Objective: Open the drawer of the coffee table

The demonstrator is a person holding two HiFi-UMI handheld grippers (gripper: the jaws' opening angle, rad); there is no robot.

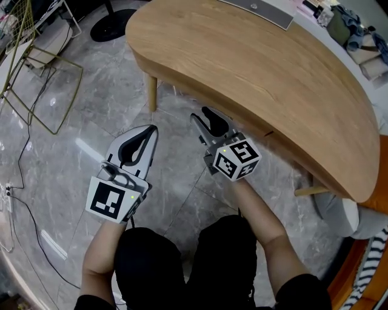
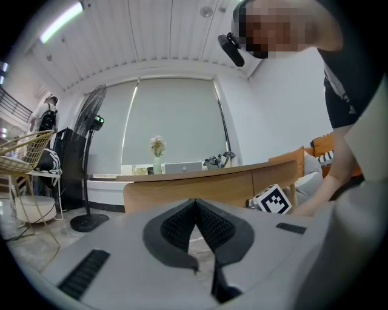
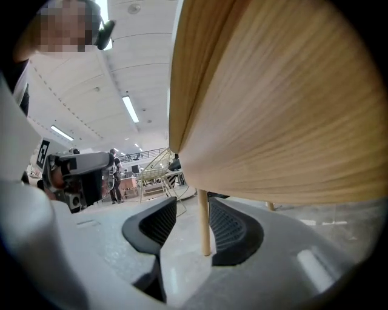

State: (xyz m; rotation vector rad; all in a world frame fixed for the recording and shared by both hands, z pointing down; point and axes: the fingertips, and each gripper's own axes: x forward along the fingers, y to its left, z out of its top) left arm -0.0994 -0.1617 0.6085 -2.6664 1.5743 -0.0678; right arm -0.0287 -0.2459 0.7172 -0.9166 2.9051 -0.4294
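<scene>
The wooden coffee table [image 1: 254, 79] curves across the upper right of the head view. A small dark notch [image 1: 268, 134] shows in its near side. In the left gripper view its apron has a vertical seam, with a panel [image 2: 274, 177] to the right of it. My right gripper [image 1: 203, 115] is held level just under the table's near edge; its jaws stand open with nothing between them. The table's side [image 3: 273, 109] is close above it, and a leg [image 3: 205, 224] stands farther off. My left gripper [image 1: 151, 128] hovers over the floor to the left, shut and empty [image 2: 195, 204].
A gold wire chair [image 1: 36, 72] and a fan base [image 1: 112, 27] stand at the far left. Cables [image 1: 24, 200] run along the marble floor. A laptop [image 1: 254, 9] lies on the table's far side, and an orange sofa [image 1: 370, 266] sits at the right.
</scene>
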